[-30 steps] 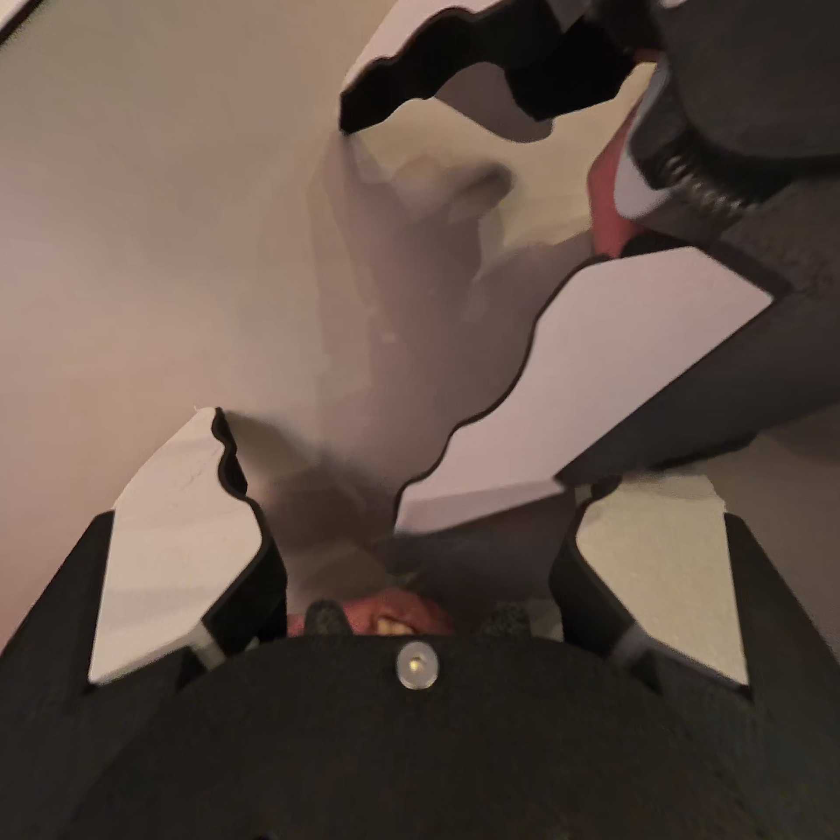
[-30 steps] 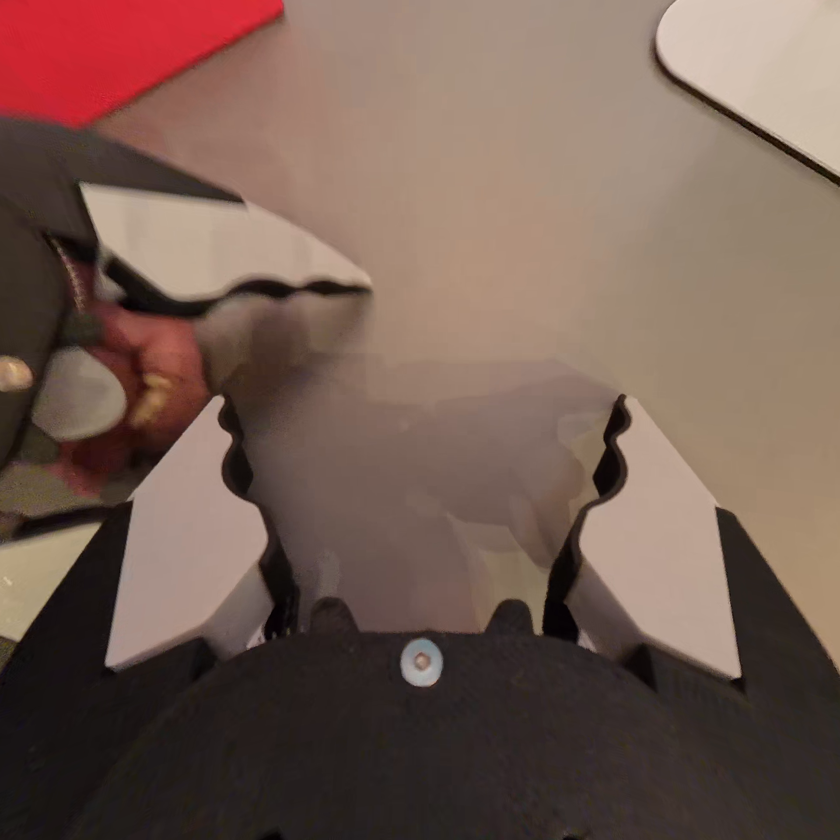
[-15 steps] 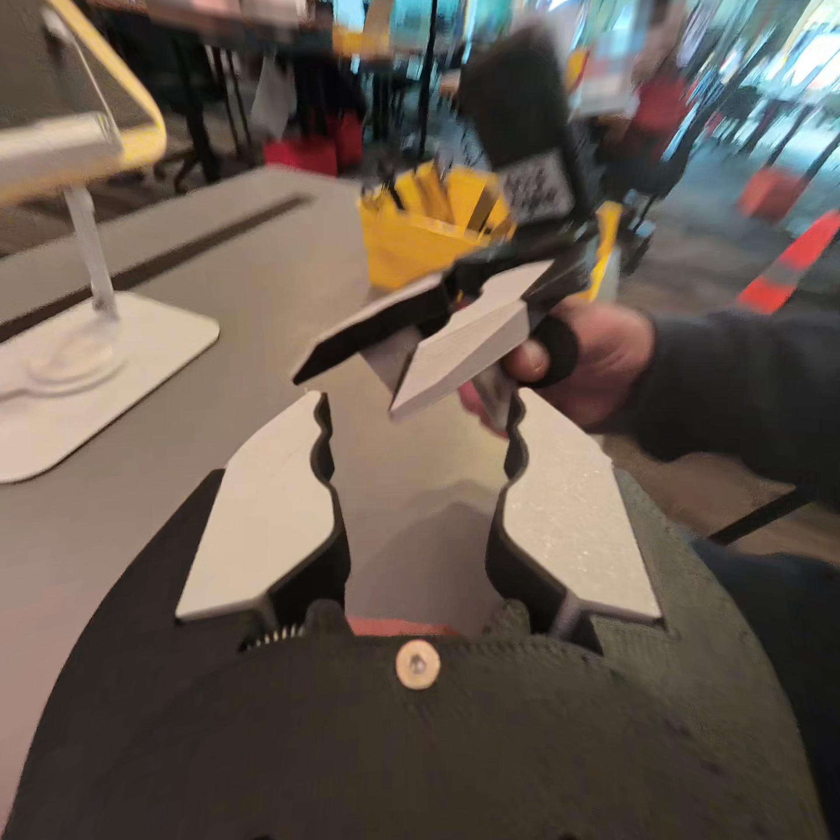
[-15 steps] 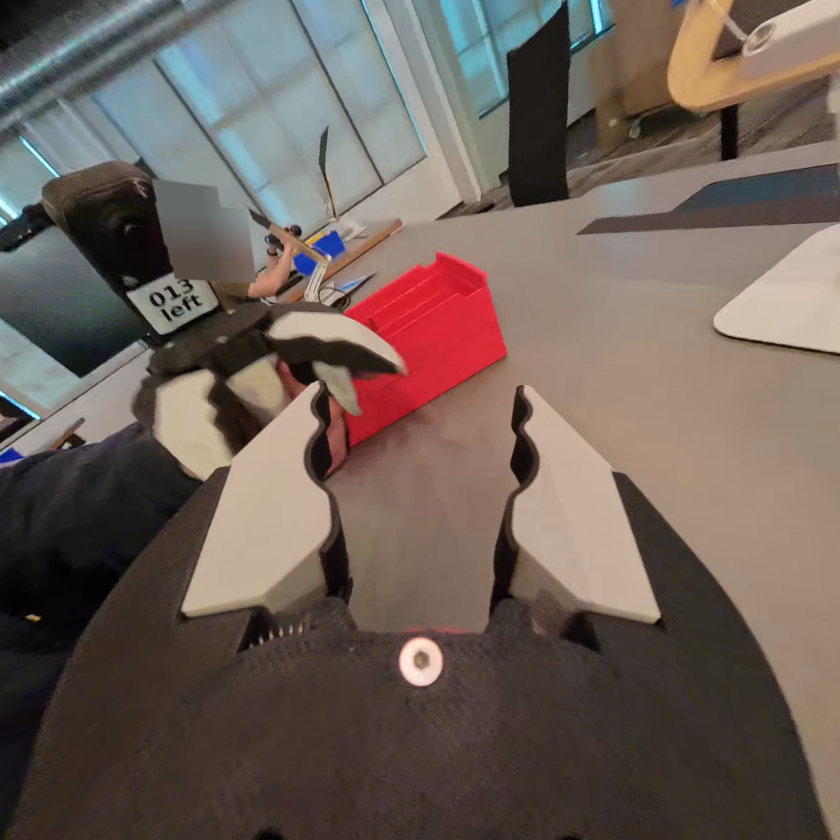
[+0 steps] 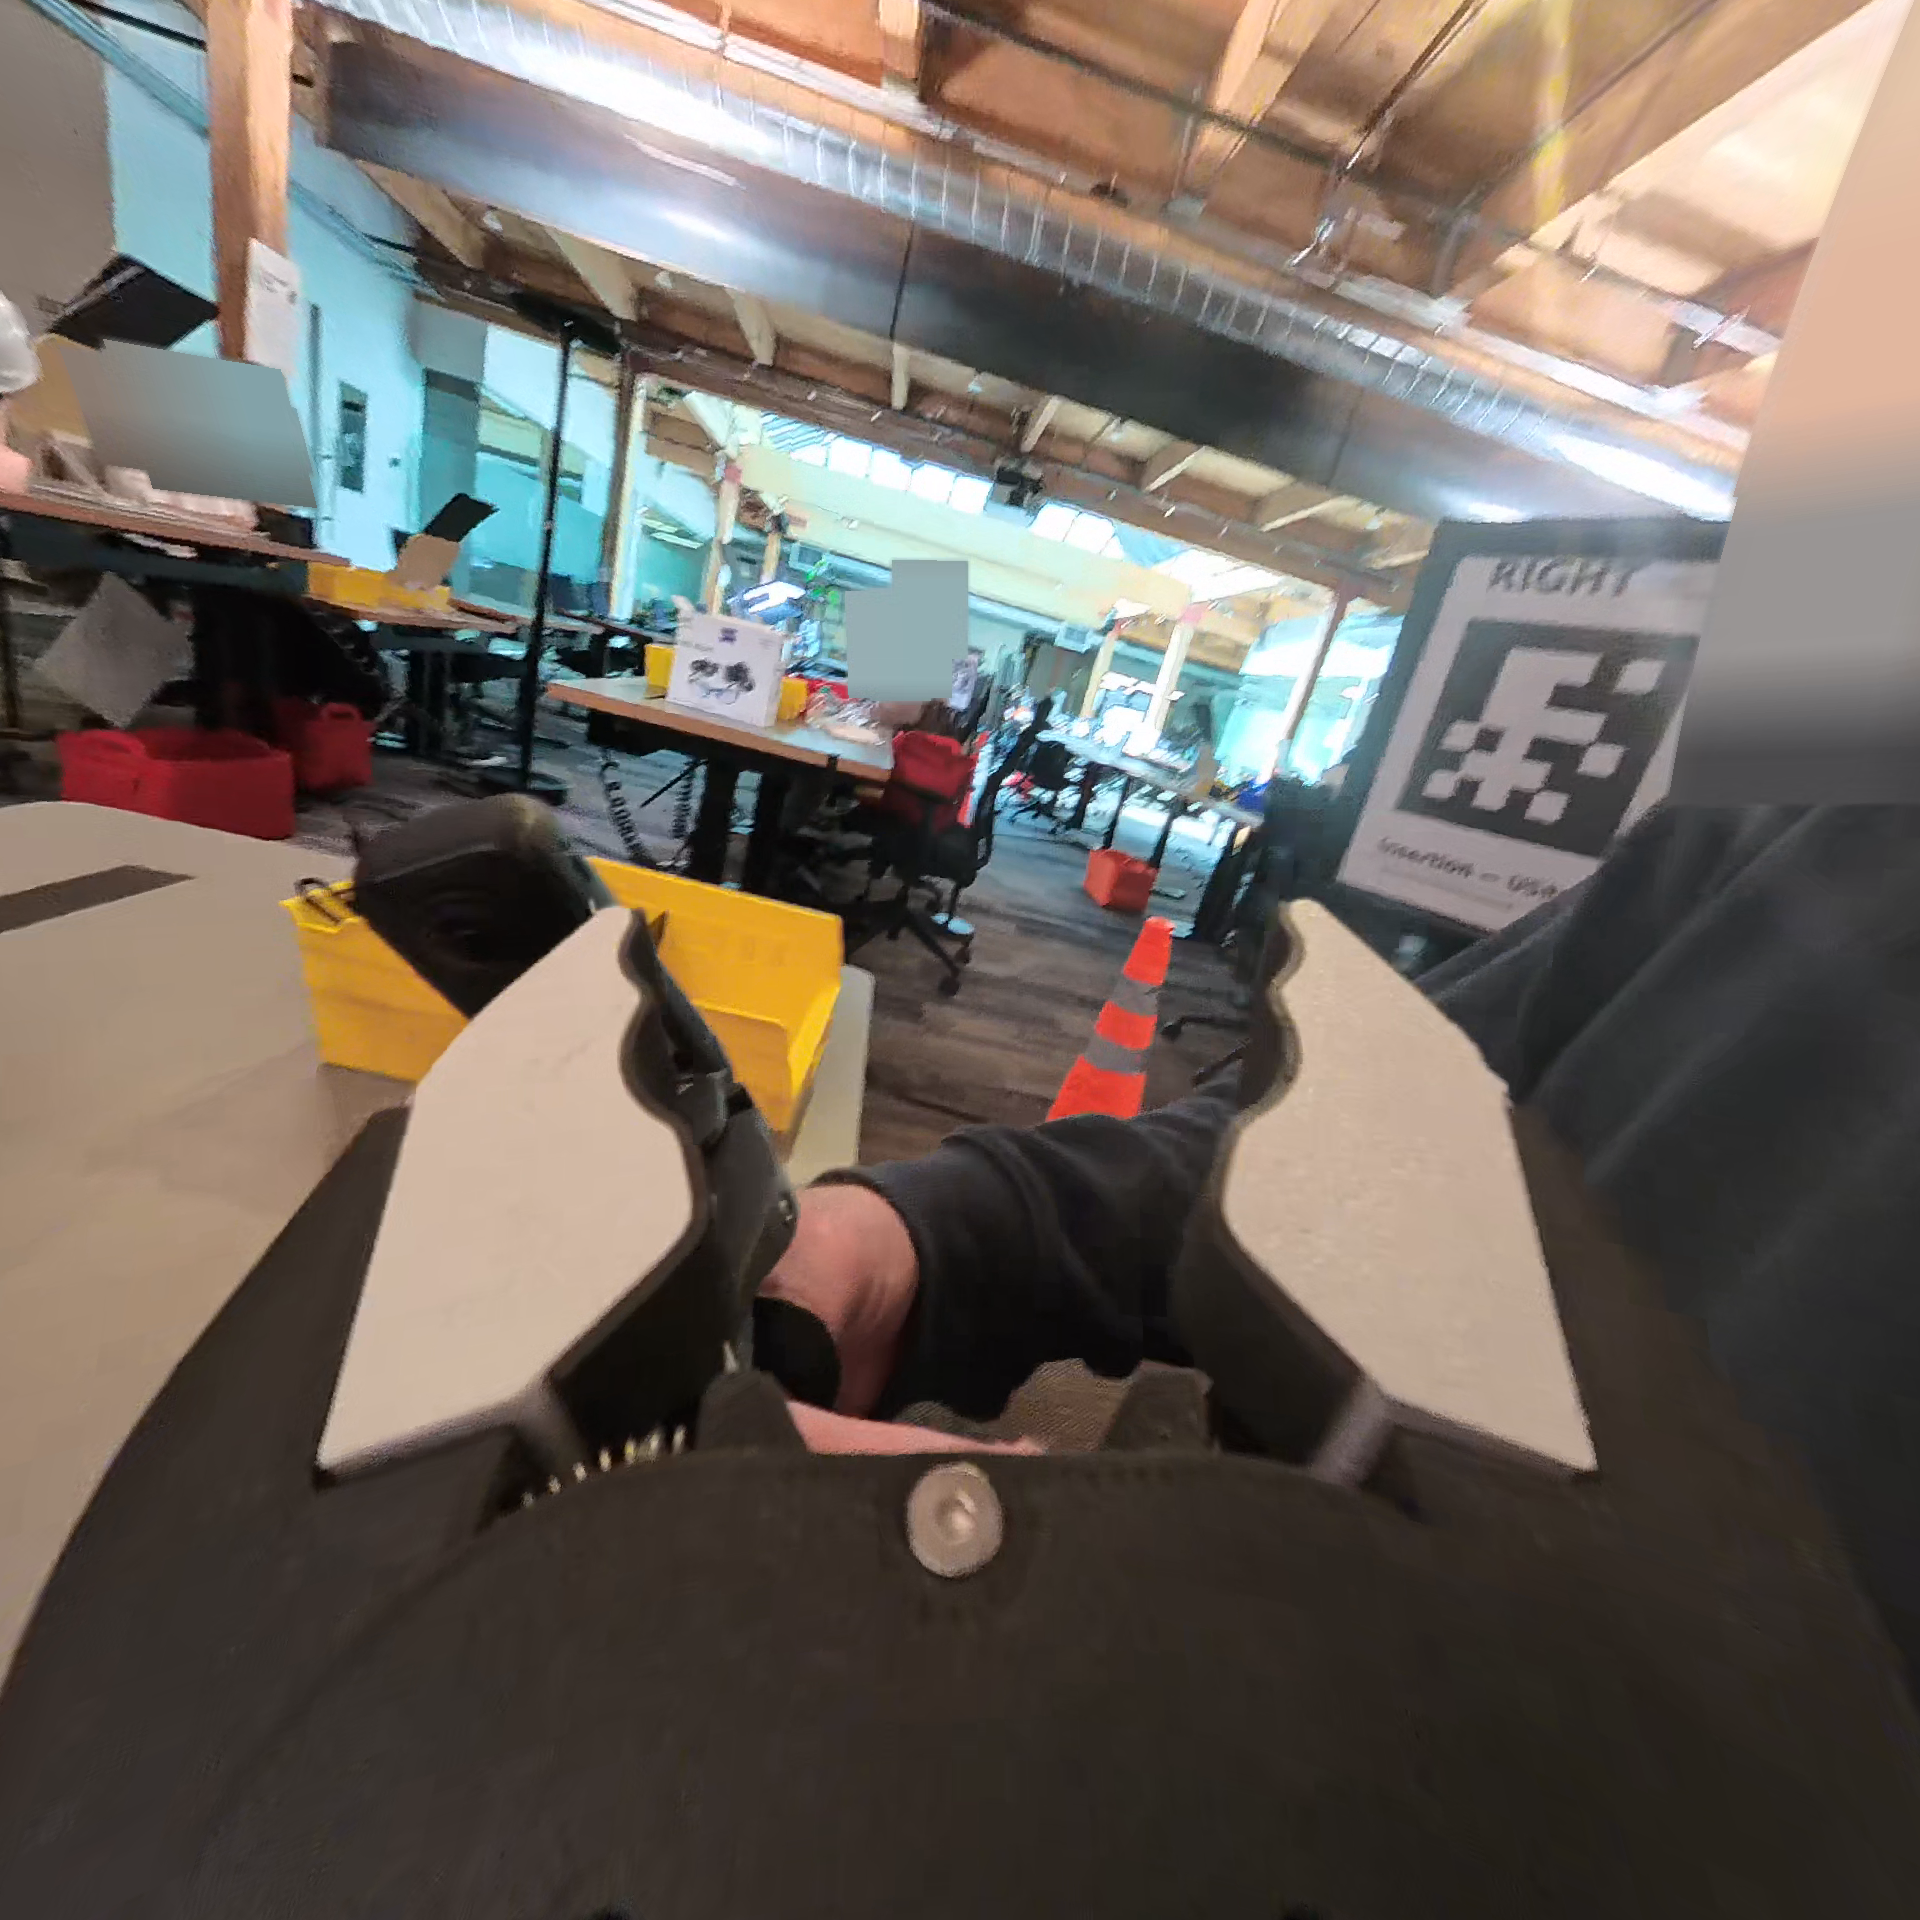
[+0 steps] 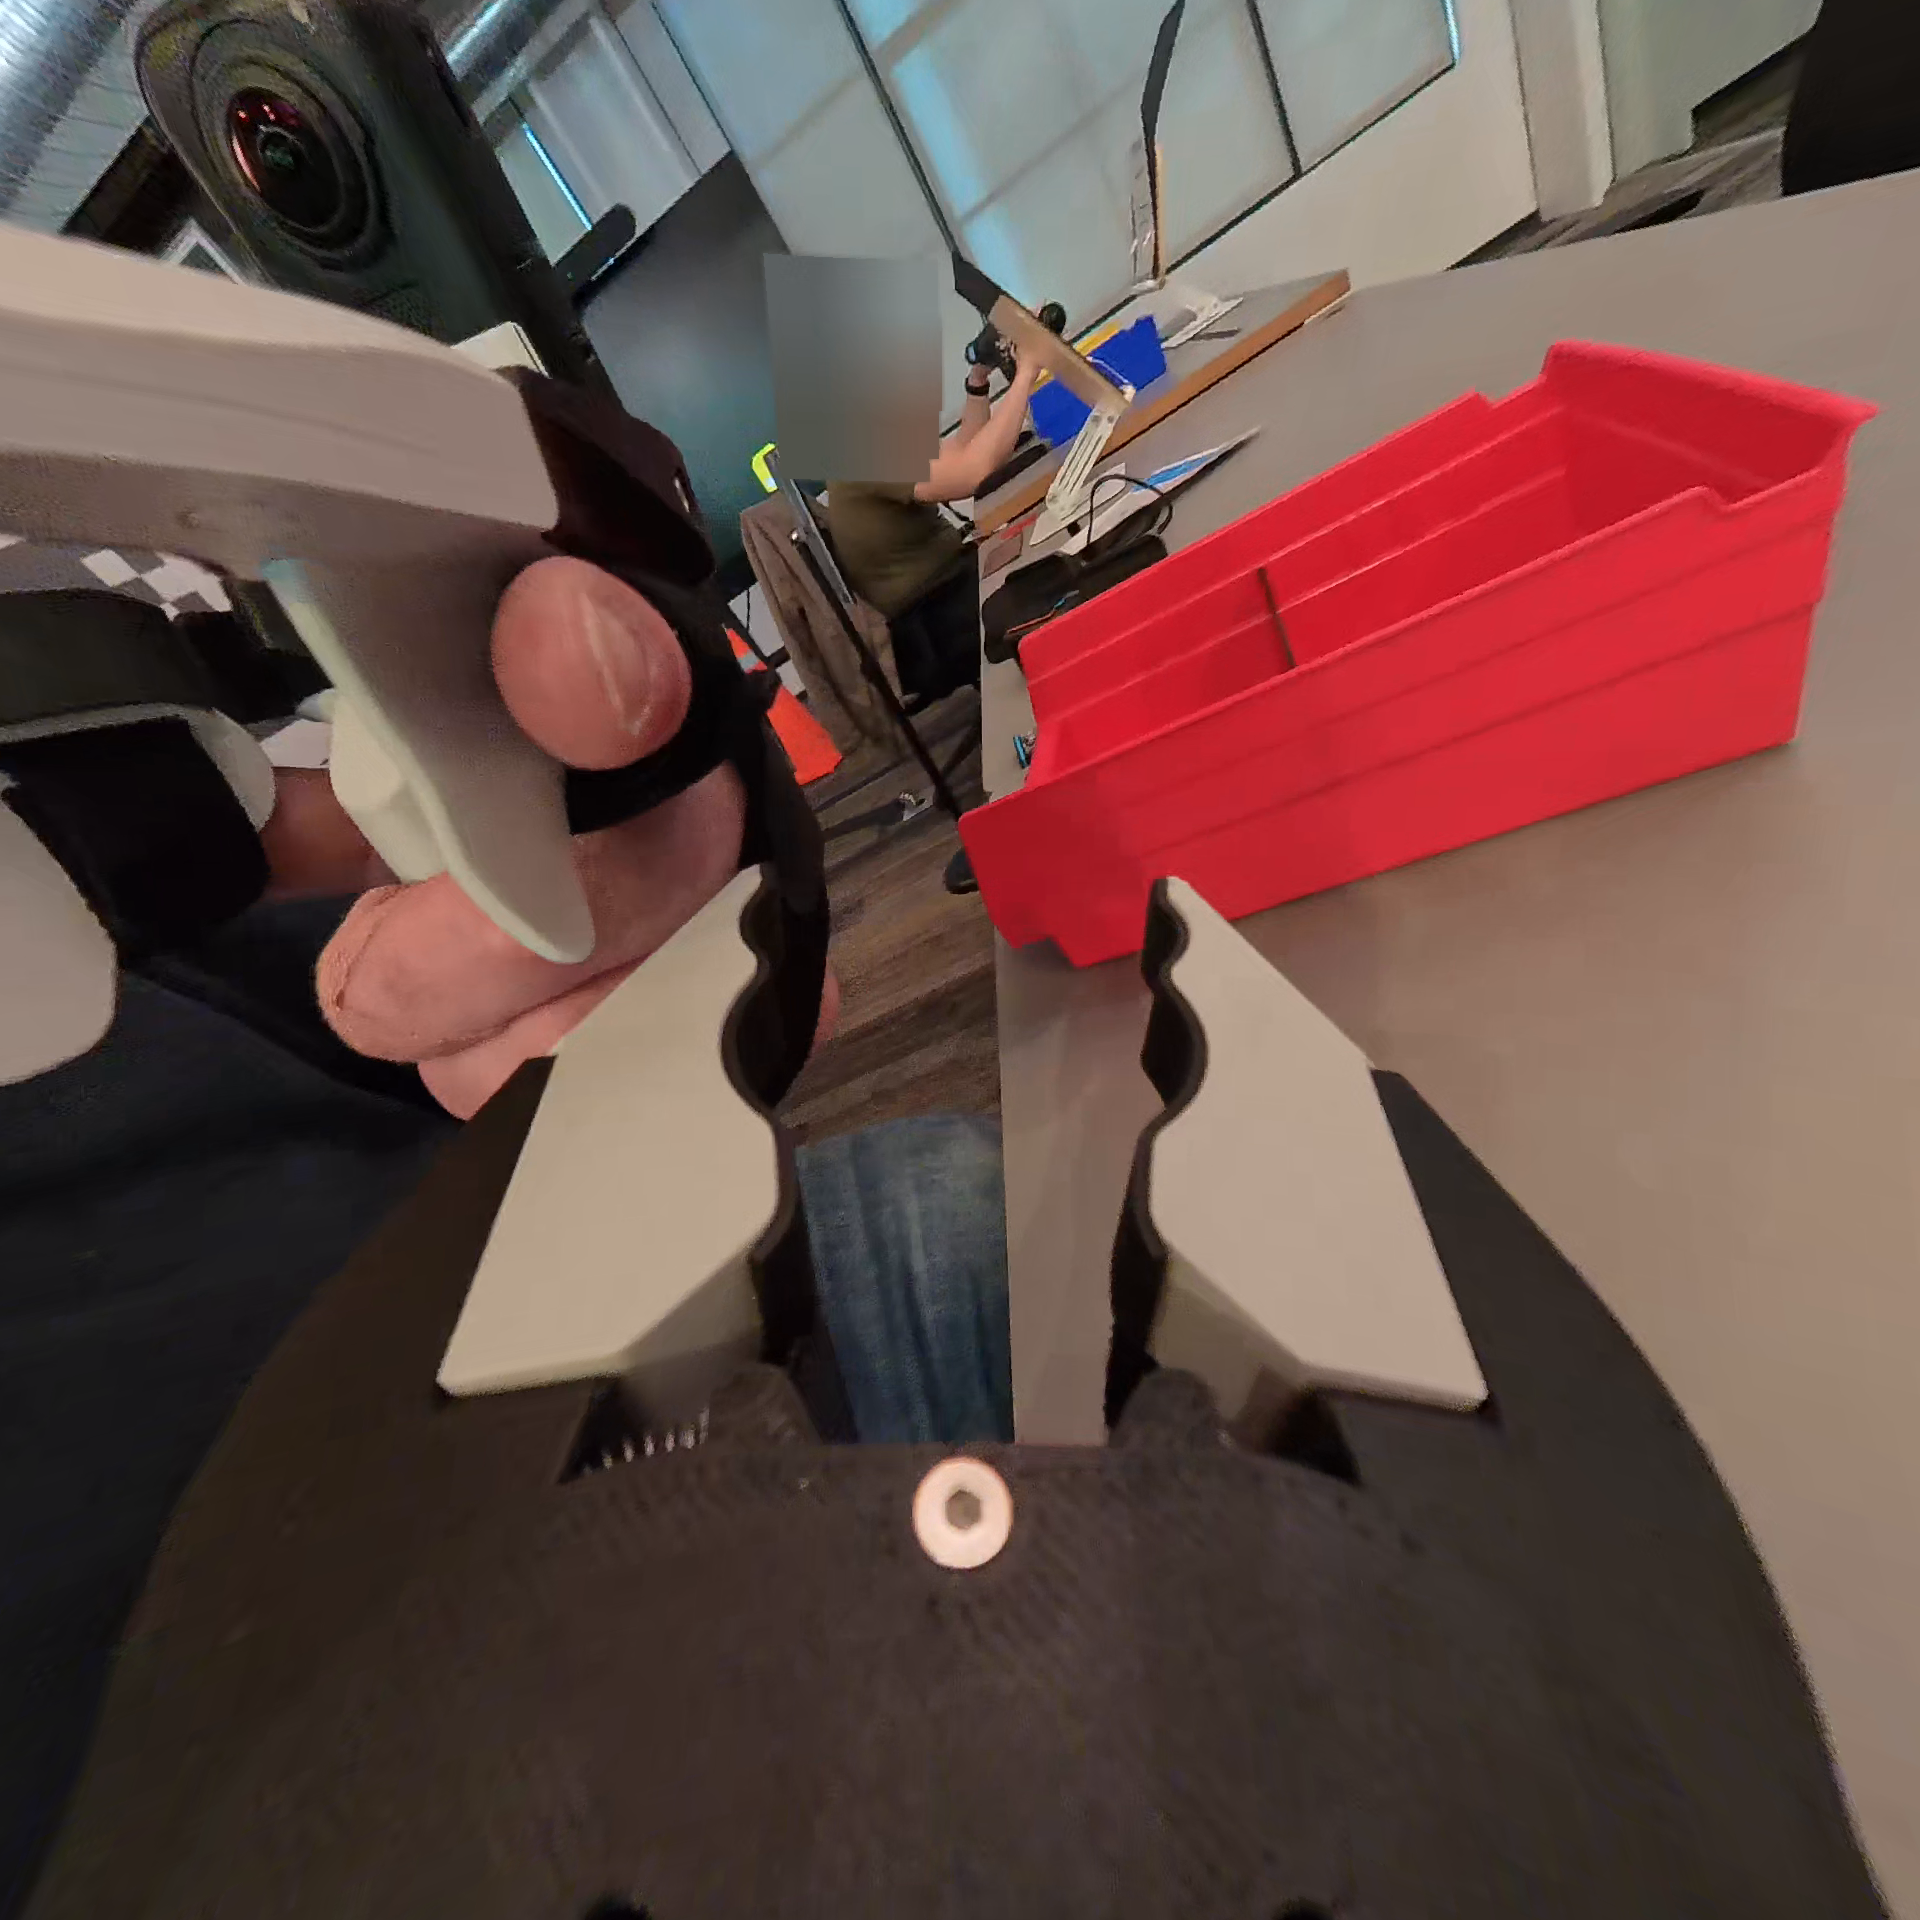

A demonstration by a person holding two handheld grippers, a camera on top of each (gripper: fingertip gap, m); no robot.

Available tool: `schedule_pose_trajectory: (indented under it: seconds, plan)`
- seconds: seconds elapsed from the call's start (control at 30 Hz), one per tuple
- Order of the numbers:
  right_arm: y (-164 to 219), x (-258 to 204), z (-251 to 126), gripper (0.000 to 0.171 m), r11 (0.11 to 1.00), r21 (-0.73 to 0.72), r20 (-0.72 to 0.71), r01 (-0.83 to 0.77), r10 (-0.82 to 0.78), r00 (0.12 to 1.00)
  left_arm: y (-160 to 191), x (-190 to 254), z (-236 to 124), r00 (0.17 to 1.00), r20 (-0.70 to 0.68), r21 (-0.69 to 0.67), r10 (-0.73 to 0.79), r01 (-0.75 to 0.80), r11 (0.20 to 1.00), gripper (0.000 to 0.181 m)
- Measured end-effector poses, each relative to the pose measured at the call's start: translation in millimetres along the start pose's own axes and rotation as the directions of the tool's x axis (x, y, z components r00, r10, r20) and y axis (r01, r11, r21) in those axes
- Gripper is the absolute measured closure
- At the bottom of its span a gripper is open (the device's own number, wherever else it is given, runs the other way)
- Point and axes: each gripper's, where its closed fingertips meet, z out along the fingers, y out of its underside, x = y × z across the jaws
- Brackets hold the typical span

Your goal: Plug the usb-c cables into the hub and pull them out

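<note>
No hub or USB-C cable shows in either view. My left gripper [image 5: 956, 925] is open and empty, raised off the grey table [image 5: 125, 1091] and pointing across the room. Between its fingers I see a hand [image 5: 847, 1278] in a dark sleeve, holding the right gripper's black body [image 5: 468, 904]. My right gripper [image 6: 958, 904] is open and empty, pointing along the table's edge [image 6: 1003, 1195]. The other gripper's white finger [image 6: 260, 416] and its camera [image 6: 301, 156] fill that view's upper left, held by a hand [image 6: 582, 665].
A red bin [image 6: 1455, 644] stands on the table to the right. A yellow bin [image 5: 748, 997] stands at the table's far end. An orange cone [image 5: 1117, 1029] is on the floor beyond. A marker board [image 5: 1538, 727] stands at right. A person sits at a far desk.
Both grippers have lifted from close over the table and tilted up towards the room. They have come nearer each other. Both stay open and empty.
</note>
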Motion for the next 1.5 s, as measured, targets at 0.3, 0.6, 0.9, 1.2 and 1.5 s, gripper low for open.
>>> schedule_pose_trajectory:
  seconds: [0.3, 0.6, 0.9, 1.2, 1.5]
  plan:
    - [-3, -9, -2, 0.104, 0.998, -0.018, -0.006, 0.061, -0.061, 0.998, -7, 23, -1, 0.992, -0.117, 0.004, -0.035, 0.036, 0.999, 0.087]
    - [25, -26, 33, 0.111, 0.971, -0.183, -0.007, 0.151, -0.155, 0.988, 12, 89, 28, 0.942, -0.336, -0.068, 0.028, -0.054, 0.996, 0.111]
    - [-54, -30, -37, 0.099, 0.966, 0.216, 0.012, 0.14, -0.146, 0.989, -57, 27, -19, 0.991, -0.045, 0.102, 0.127, -0.122, 0.987, 0.136]
    - [-72, -144, -53, 0.12, 0.884, 0.371, 0.371, 0.284, -0.421, 0.828, -4, -62, -44, 0.976, 0.207, -0.065, -0.068, 0.083, 0.994, 0.138]
    - [-57, -195, -27, 0.125, 0.887, 0.313, 0.484, 0.34, -0.457, 0.746, 49, -35, -12, 0.972, 0.037, -0.127, -0.233, 0.236, 0.964, 0.14]
